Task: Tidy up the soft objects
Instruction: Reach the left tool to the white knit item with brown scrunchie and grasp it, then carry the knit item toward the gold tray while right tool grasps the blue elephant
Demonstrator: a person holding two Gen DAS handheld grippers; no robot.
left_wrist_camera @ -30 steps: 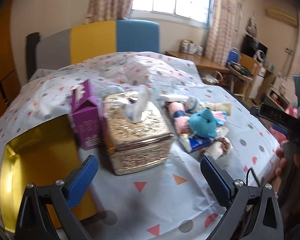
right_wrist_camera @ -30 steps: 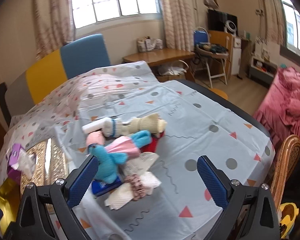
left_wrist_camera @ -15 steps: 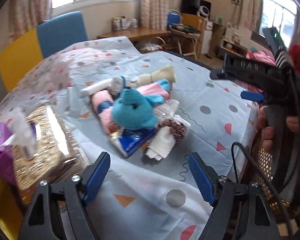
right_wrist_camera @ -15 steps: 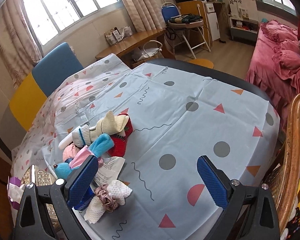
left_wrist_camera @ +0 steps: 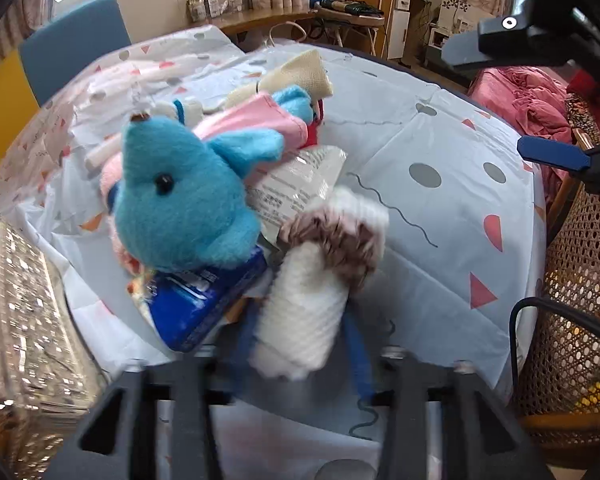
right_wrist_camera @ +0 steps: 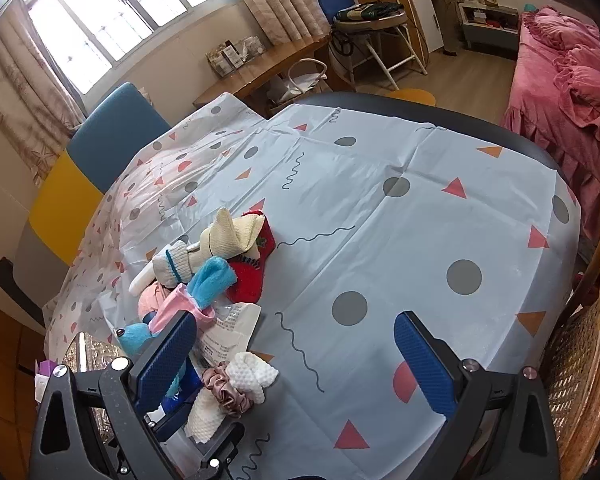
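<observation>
1. Since half a second ago the left gripper has pushed in close to the heap, and its blue fingers, which stood wide apart, now sit on either side of the white waffle cloth; blur keeps me from telling whether they actually pinch it.
2. A mauve scrunchie rings that cloth near its far end.
3. Just left of the cloth lies a blue packet, with the blue plush toy resting on it.
4. Behind the toy sit a printed plastic wrapper, pink fabric and a cream knit piece.
5. The right gripper hangs spread wide and empty above the patterned tablecloth, beside the heap.
6. A gold tissue box stands at the left.
</observation>
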